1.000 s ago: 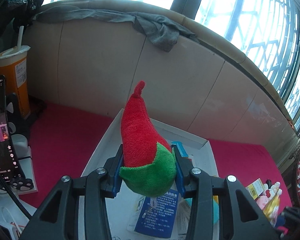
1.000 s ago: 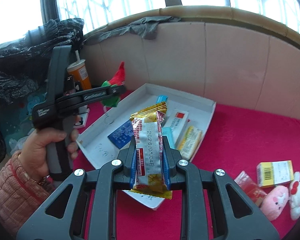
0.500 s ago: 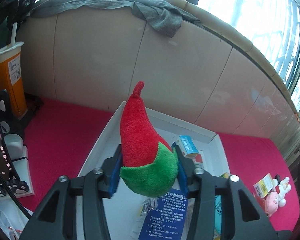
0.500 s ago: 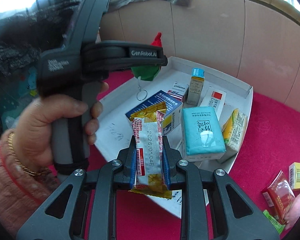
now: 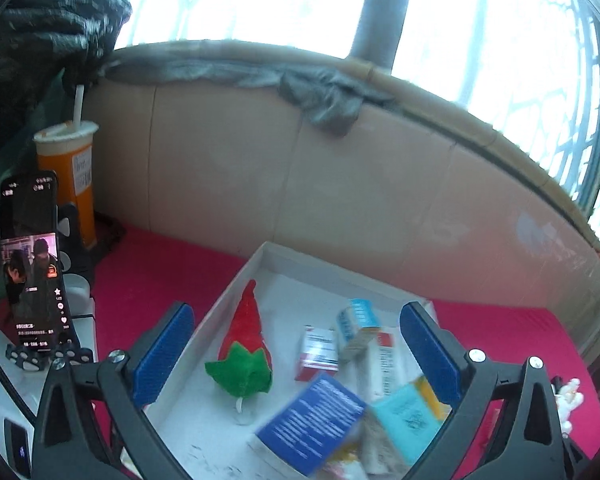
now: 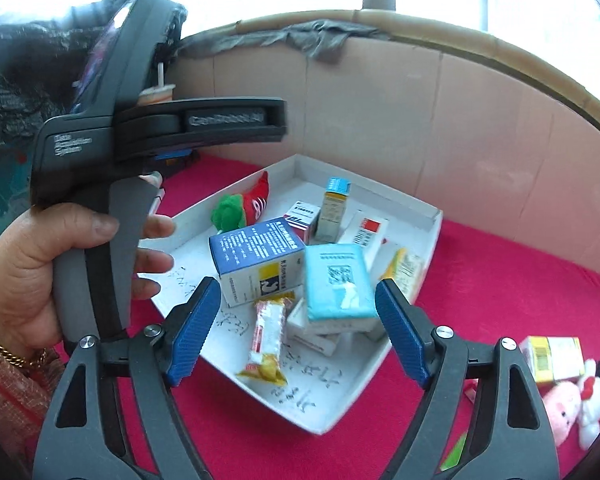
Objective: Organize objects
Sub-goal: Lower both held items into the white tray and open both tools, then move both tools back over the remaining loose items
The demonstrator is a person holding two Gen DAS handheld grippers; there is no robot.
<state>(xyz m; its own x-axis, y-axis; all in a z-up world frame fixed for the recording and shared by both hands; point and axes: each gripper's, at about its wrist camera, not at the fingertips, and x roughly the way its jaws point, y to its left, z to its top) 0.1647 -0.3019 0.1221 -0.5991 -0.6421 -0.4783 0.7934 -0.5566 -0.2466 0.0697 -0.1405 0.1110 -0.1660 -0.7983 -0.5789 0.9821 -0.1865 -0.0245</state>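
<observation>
A white shallow box lies on the red cloth, holding several small cartons. The red and green plush chili rests inside by its far left wall. My left gripper hovers above it, jaws opening wide, nothing between the pads. The yellow snack bar lies on the box floor near the front. My right gripper is over it with its jaws opening and the pads apart from the bar. A blue carton and a teal tissue pack lie beside the bar.
A hand holds the left gripper's handle in the right wrist view. An orange cup with a straw and a phone on a stand are at the left. A yellow carton and pink plush toys lie right of the box.
Both grippers opened. The plush chili dropped from the left jaws into the box, and the snack bar dropped from the right jaws onto the box floor.
</observation>
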